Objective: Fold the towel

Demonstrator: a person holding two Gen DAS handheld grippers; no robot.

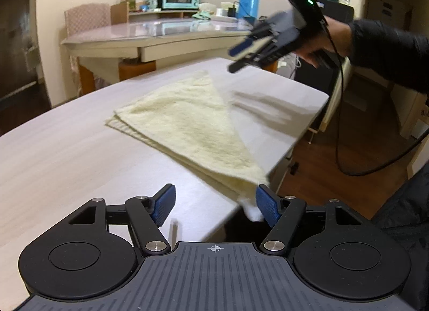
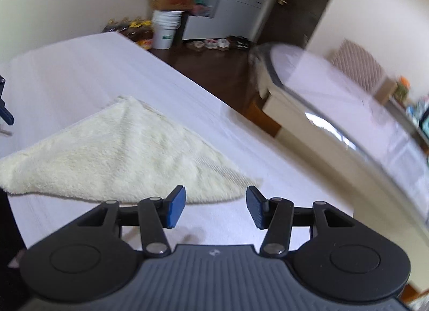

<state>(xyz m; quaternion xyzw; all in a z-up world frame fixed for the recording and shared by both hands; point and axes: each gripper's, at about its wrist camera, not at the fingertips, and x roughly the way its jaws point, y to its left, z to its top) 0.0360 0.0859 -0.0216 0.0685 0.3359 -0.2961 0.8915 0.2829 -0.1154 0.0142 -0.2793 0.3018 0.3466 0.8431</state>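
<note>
towel (image 1: 187,126) folded to a triangle on desk (image 1: 67,155); left hand-held gripper (image 1: 214,206) and right hand-held gripper (image 2: 215,207) released, empty. next: grab a corner, fold again.

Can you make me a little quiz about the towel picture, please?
1. True or false: the towel is folded into a triangle on the table.
2. Which gripper has a towel corner beside one of its fingers: A) left gripper, B) right gripper?
3. Fill in: the right gripper hangs ___ the towel, holding nothing.

Key: 1 true. 2 A. 3 above.
</note>
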